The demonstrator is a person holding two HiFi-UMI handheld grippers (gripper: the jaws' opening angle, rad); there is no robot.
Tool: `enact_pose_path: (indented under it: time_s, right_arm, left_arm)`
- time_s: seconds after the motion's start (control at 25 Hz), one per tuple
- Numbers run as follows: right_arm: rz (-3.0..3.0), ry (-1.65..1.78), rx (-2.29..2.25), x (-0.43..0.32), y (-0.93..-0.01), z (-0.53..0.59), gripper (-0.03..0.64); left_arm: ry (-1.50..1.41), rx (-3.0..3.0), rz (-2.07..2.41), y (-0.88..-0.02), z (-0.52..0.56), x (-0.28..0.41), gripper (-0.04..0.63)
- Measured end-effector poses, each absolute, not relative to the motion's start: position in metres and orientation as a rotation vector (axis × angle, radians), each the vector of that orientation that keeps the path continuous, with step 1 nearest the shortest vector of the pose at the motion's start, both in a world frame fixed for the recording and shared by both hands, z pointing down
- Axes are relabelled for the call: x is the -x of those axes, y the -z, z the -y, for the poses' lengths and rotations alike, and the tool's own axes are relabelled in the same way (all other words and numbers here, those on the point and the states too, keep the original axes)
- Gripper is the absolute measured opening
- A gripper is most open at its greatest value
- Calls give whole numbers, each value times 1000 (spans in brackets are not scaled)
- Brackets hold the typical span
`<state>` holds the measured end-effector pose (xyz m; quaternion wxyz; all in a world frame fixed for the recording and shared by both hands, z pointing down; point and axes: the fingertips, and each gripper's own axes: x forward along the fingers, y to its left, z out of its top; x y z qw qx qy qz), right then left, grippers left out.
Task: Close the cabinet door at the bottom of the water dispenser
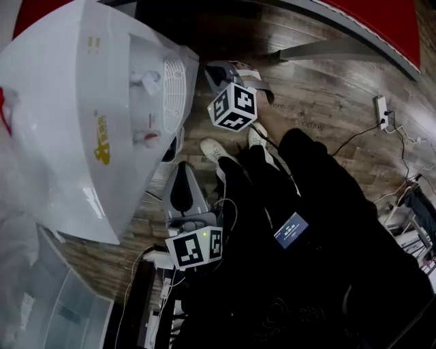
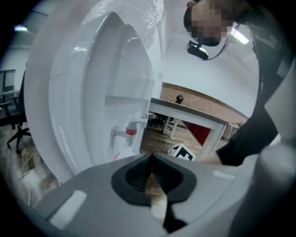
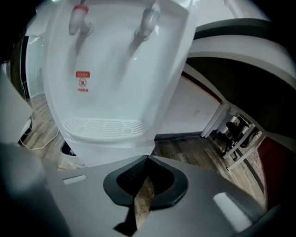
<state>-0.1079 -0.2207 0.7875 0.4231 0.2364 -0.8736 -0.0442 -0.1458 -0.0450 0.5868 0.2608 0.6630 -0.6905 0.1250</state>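
The white water dispenser (image 1: 88, 116) stands at the left, seen from above, with its taps and drip tray (image 1: 174, 85) facing right. My right gripper (image 1: 216, 73) hovers in front of that face, shut and empty. Its own view looks at the dispenser's front (image 3: 115, 69), with the drip tray (image 3: 104, 126) just beyond the closed tips (image 3: 148, 157) and a white panel (image 3: 106, 155) below it. My left gripper (image 1: 182, 167), also shut and empty, is beside the dispenser's side (image 2: 83, 106) near the red tap (image 2: 126, 131). The bottom cabinet door does not show clearly.
The person's shoes (image 1: 214, 148) stand on the wooden floor between the grippers. A power strip (image 1: 381, 109) with cables lies at the right. A red mat (image 1: 381, 20) is at the far edge. A white table (image 2: 194, 113) stands beyond the dispenser.
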Motion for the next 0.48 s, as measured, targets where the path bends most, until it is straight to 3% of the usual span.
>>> enact_pose_path:
  time_s: [0.48]
  right_arm:
    - [2406,-273,-959,39,-602,184,0]
  left_arm:
    - [-351,-1826,1936,-504,64,146,7]
